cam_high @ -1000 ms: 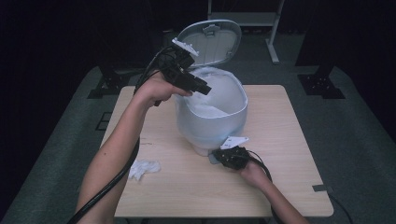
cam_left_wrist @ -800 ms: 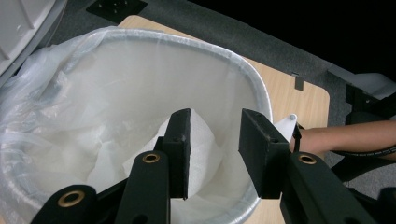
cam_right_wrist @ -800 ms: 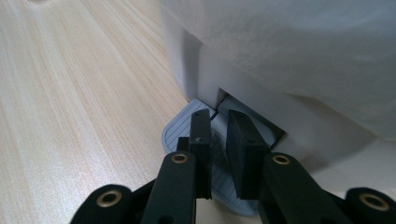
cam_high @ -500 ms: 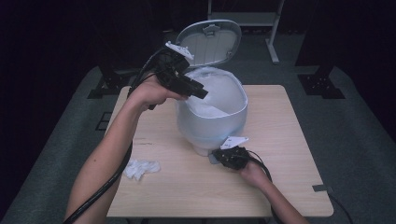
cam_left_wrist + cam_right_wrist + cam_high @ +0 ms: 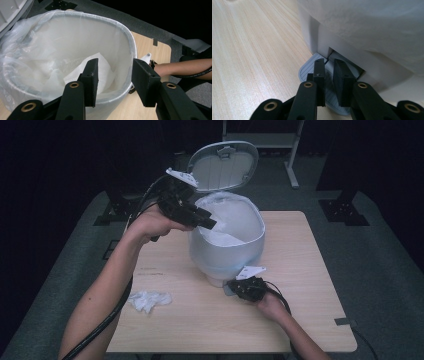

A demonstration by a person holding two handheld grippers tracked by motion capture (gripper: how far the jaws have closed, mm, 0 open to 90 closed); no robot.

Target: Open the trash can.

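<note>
Two grippers: the left gripper (image 5: 113,82), jaws spread, hovers over the pedal bin (image 5: 227,247); the right gripper (image 5: 329,75), jaws nearly together, presses its pedal (image 5: 308,71).

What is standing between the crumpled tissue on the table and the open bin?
Nothing visible. The crumpled tissue lies on bare table left of the bin, whose lid is up while the right gripper presses the pedal.

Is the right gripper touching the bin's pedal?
Touching. The right gripper view shows the right gripper pressed flat on the grey ribbed pedal at the bin's base, fingers nearly closed.
</note>
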